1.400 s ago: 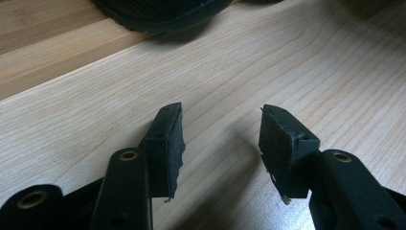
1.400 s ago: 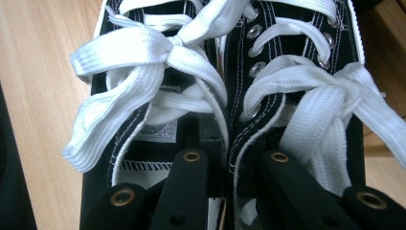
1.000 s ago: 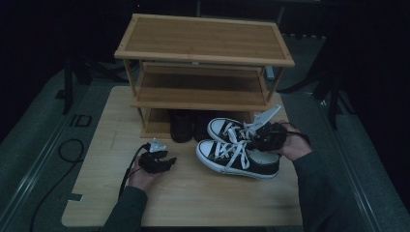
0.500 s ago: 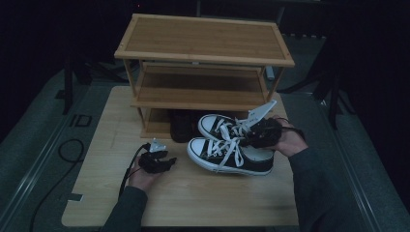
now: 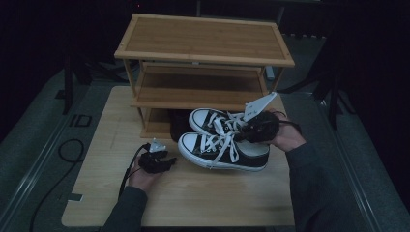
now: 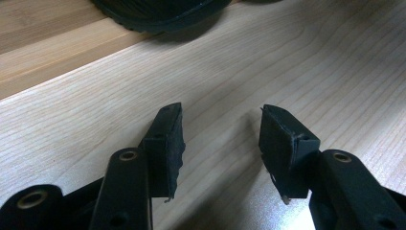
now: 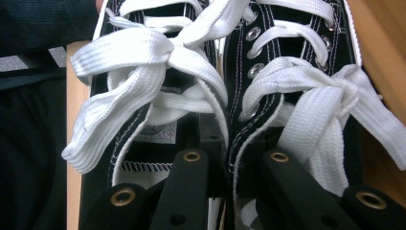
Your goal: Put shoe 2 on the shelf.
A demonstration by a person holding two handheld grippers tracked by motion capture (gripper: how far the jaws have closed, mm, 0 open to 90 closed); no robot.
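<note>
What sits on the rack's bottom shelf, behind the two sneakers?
On the wooden rack, a dark object sits on the bottom shelf behind the sneakers. They and the shelf above cover most of it, so it cannot be identified.

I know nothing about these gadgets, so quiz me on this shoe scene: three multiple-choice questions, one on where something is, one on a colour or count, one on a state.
1. Where do the two sneakers sit?
A. on the rack's top shelf
B. on the table in front of the rack
C. on the floor

2. What colour are the laces?
A. white
B. red
C. black

3. How do the left gripper's jaws stand?
A. clamped on a lace
B. apart, nothing between them
C. clamped on a shoe

Answers:
1 B, the high view shows them on the wooden table before the bamboo shoe rack.
2 A, the right gripper view shows white laces on black canvas.
3 B, bare wood shows between them.
</note>
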